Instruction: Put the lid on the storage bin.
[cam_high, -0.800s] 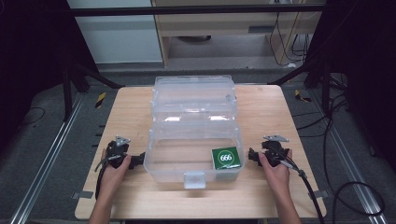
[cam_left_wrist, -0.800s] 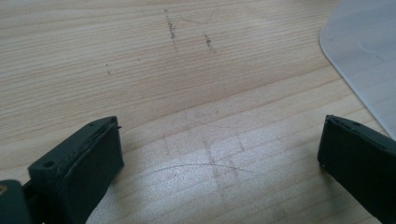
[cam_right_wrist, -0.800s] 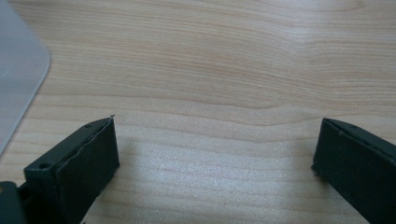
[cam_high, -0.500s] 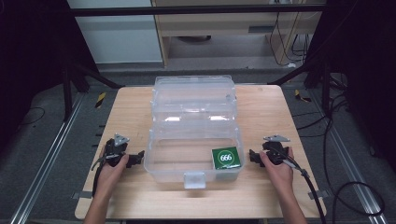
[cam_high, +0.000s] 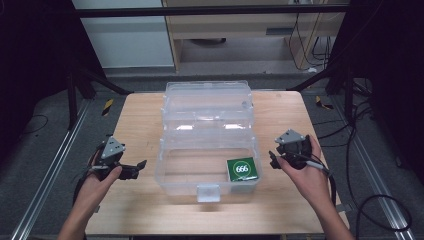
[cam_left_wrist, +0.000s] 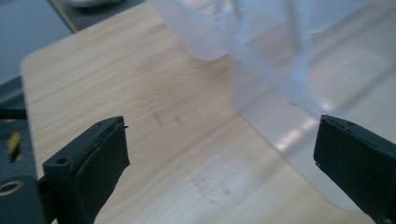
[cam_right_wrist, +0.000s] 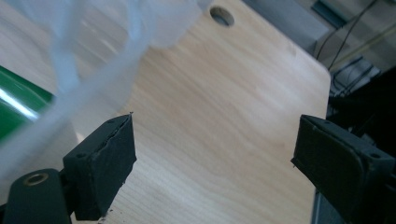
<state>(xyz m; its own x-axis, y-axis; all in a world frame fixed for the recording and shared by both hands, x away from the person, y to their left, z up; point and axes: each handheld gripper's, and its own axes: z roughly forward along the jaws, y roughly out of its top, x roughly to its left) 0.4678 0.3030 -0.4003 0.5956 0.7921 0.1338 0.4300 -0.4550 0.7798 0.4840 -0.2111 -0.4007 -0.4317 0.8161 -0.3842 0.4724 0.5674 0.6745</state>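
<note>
Though loaded, not yet shut: box (cam_high: 180, 186) at the middle of the tabletop (cam_high: 135, 125), lid (cam_high: 207, 102) thrown back flat toward the far edge. Inside, in the near right corner of the box, green pack (cam_high: 242, 168), lying flat, label up. Nothing else to be made out through the clear walls.

Left gripper (cam_high: 139, 169) just off the left wall of the box, toward the near left corner of the tabletop, jaws wide apart and empty. Along those jaws, bare wood and the clear wall ahead, no contact. Right gripper (cam_high: 271, 160) just off the right wall, beside the corner with the pack, jaws likewise spread, with wood alone between them.

Judging from this: filling probably done, pack in place. Left to do, most likely: swing the lid forward over the box, press it down, snap the front latch (cam_high: 208, 192) on the near wall. Neither step begun, to judge by the lid lying back and both grippers clear of the box. Possibly instead a two-sided lift of the whole box; hard to tell.
</note>
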